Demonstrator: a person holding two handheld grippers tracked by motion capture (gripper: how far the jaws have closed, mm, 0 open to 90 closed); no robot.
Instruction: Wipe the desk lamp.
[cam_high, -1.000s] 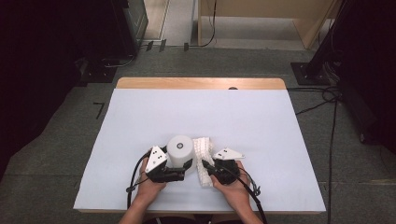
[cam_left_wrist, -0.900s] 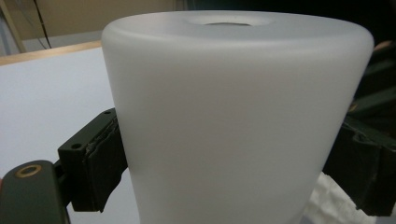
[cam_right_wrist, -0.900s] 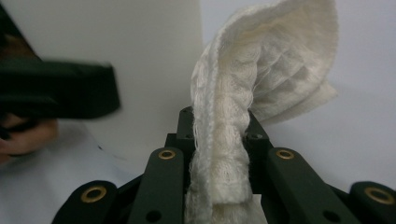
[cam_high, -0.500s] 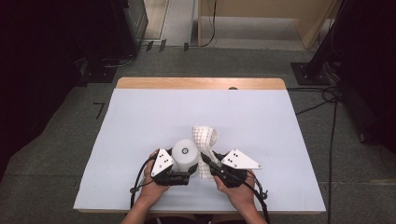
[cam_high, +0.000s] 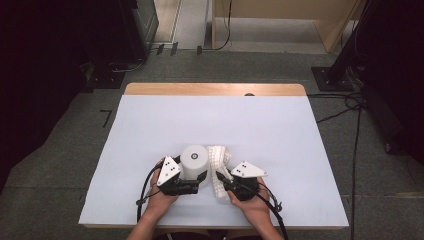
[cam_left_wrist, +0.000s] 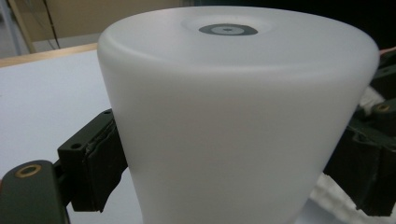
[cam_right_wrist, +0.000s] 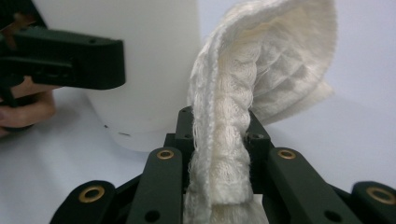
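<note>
A frosted white cup (cam_high: 194, 159) stands upside down near the table's front edge. My left gripper (cam_high: 191, 176) is shut on the cup (cam_left_wrist: 233, 116), with a black pad (cam_left_wrist: 98, 163) pressed against each side. Just right of the cup is a white waffle-weave cloth (cam_high: 219, 162). My right gripper (cam_high: 221, 179) is shut on a folded edge of the cloth. In the right gripper view the cloth (cam_right_wrist: 261, 70) rises between the jaws of that gripper (cam_right_wrist: 219, 135) and curls over, touching or almost touching the cup (cam_right_wrist: 144, 56). The left gripper's jaw (cam_right_wrist: 70, 56) shows there too.
The table (cam_high: 150, 125) is covered by a pale sheet, with a wooden strip (cam_high: 215, 89) along its far edge. A small dark mark (cam_high: 249, 94) sits on that strip. Cables (cam_high: 350, 105) lie on the floor at the right.
The cloth, held up taller behind the cup half a second ago, now sits lower beside it. Cup and both grippers have shifted only slightly.
</note>
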